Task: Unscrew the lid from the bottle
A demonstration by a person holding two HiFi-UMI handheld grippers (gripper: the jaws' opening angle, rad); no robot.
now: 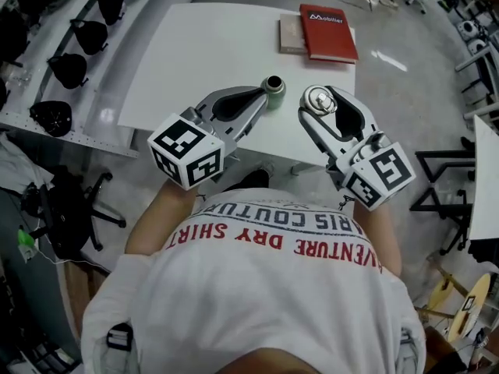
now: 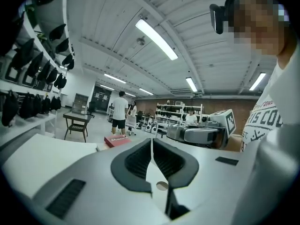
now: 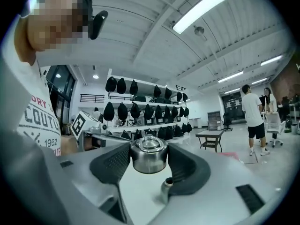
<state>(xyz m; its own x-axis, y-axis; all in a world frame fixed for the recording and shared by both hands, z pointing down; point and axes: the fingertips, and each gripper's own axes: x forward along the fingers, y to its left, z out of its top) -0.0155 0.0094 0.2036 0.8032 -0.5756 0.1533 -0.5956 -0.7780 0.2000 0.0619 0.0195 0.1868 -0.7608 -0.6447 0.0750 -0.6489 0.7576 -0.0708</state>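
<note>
We found the right gripper [image 1: 319, 100] clamped on the steel lid [image 3: 149, 156], its pads pressing the lid's sides, raised clear of the counter [image 1: 210, 53]. The left gripper [image 2: 151, 146] had its jaws together with nothing between them. The green bottle [image 1: 274, 85] stood upright and open-mouthed on the counter, just past the left gripper's tip in the head view. A red book [image 1: 328, 31] lay near the far edge.

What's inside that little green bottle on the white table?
The bottle stands open, but from above its mouth shows only a dark hollow. Any contents are hidden by its own wall. Its metal lid is off, clamped in the right gripper.
</note>
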